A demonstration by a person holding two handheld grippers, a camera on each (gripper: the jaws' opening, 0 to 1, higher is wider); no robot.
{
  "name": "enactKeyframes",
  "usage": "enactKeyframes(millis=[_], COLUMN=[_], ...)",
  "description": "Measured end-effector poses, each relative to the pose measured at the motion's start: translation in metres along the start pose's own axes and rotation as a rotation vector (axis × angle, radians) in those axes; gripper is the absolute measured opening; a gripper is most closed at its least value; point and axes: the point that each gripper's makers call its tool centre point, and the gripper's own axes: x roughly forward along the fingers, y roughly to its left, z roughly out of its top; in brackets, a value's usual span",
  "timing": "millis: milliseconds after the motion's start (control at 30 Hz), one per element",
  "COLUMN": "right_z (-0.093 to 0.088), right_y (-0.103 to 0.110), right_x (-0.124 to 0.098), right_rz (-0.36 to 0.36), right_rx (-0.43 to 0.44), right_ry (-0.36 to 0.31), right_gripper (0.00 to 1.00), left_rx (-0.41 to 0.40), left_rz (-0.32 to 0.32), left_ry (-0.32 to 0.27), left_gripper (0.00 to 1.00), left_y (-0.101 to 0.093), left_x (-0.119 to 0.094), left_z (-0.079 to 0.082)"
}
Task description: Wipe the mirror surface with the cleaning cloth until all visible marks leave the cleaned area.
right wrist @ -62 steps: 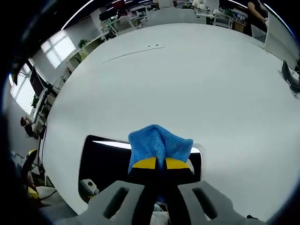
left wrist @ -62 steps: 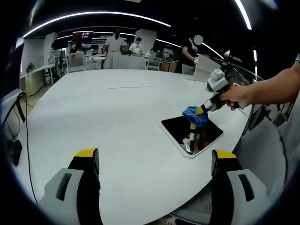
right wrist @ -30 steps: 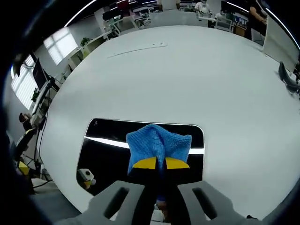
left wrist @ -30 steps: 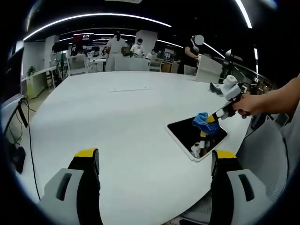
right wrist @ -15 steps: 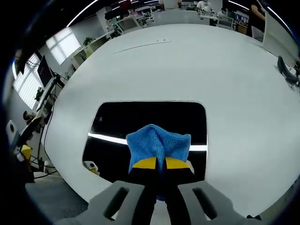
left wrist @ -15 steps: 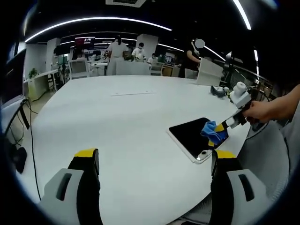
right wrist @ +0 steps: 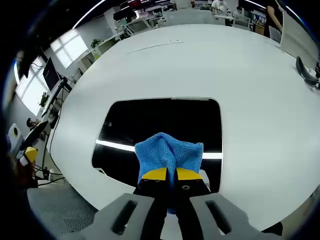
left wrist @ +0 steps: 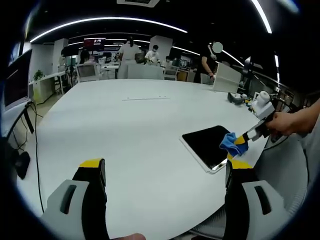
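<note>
A dark rectangular mirror (right wrist: pixel 160 127) with a pale frame lies flat on the white table (right wrist: pixel 210 65), near its edge. My right gripper (right wrist: pixel 170 176) is shut on a blue cleaning cloth (right wrist: pixel 169 154), which rests on the mirror's near edge. In the left gripper view the mirror (left wrist: pixel 207 142) lies at the right, with the cloth (left wrist: pixel 231 143) at its right end, held by the right gripper (left wrist: pixel 241 140) in a person's hand (left wrist: pixel 282 122). My left gripper (left wrist: pixel 162 172) is open, hovering over the table's near side with nothing between its jaws.
The table's rounded edge (left wrist: pixel 200 220) runs close under the mirror. A small dark object (right wrist: pixel 309 70) lies at the table's far right. Desks, chairs and several people (left wrist: pixel 130 55) stand beyond the table. A monitor and cables (left wrist: pixel 20 125) are at the left.
The right gripper has drawn the cloth across the mirror from its far part to its near edge. More of the dark glass now shows beyond the cloth. The left gripper stayed open.
</note>
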Motion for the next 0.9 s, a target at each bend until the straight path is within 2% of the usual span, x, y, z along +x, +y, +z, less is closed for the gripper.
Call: enactKeyframes(millis=[267,333,500,667,900], right_z=[-0.007,-0.008,-0.016,-0.021,-0.021], right_y=[0.003,0.003,0.005,0.005,0.005], right_x=[-0.004,-0.005,-0.009,-0.011,-0.012], right_rz=[0.008,0.004,0.009,0.019,0.022], right_rx=[0.000,-0.013,0.007,-0.002,-0.002], right_ry=[0.005,0.002,0.009,0.022,0.021], right_gripper=[0.00,0.00,0.00,0.00,0.00], left_rx=[0.007,0.038,0.010,0.019,0.006], left_rz=[-0.005,-0.006,0.001,-0.009,-0.006], left_ry=[0.003,0.023,-0.009,-0.019,-0.004], left_gripper=[0.99,0.99,0.99,0.99,0.99], left_y=[-0.003,-0.004,-0.007,-0.016,-0.018], left_x=[0.003,0.005,0.007,0.006,0.003], left_z=[-0.002,-0.006,0.000,-0.001,-0.014])
